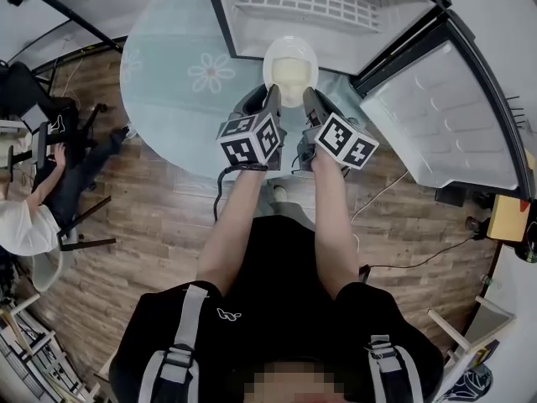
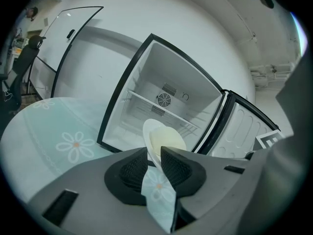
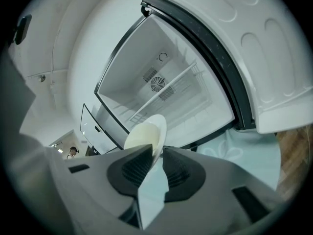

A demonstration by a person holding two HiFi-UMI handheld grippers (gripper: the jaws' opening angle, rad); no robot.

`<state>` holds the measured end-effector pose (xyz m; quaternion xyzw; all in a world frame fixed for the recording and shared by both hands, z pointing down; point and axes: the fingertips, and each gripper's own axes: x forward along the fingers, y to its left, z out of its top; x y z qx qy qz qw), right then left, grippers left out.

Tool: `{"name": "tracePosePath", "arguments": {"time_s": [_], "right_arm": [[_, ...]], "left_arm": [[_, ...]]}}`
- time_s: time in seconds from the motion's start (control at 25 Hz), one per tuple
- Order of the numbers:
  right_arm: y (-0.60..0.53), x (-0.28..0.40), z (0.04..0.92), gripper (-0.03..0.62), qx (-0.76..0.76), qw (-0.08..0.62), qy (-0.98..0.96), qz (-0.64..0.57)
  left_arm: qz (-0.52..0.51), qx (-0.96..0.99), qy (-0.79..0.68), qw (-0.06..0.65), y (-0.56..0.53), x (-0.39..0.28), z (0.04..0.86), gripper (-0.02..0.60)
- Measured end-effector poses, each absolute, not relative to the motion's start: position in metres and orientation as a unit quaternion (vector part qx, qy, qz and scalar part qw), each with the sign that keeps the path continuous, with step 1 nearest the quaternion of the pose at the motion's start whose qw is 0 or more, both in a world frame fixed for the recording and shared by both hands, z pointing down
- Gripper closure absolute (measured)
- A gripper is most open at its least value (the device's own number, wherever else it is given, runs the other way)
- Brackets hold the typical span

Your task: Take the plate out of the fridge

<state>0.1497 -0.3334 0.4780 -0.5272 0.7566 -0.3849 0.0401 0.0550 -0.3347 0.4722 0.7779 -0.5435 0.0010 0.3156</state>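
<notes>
1. The left gripper's (image 2: 155,153) jaws stood narrowly apart, pinching the plate's (image 2: 164,137) near rim.
2. The right gripper's (image 3: 157,151) jaws clamped the same rim just beside it.
3. The plate hung at the fridge's (image 1: 394,32) open mouth.
4. As I judged it, the plate was off the shelf; drawing it fully clear remained.

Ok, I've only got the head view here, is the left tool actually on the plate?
Observer: Yes. The left gripper view shows the left tool with its pads closed on the rim of the plate.
Operator: And the right tool?
Observer: Its own view shows the same: the right tool pinches the rim, with the plate edge-on between its pads.
Operator: What's at the back of the fridge?
Observer: The fridge has a round fan vent on its rear wall, just above the wire shelf.
</notes>
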Motion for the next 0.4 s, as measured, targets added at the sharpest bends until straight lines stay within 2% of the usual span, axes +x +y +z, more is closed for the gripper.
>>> {"name": "tracePosePath", "arguments": {"time_s": [0.4], "right_arm": [[-0.296, 0.150, 0.473, 0.523, -0.510, 0.036, 0.770, -0.381]], "left_arm": [[-0.017, 0.764, -0.555, 0.328, -0.297, 0.053, 0.467, 0.509]]}}
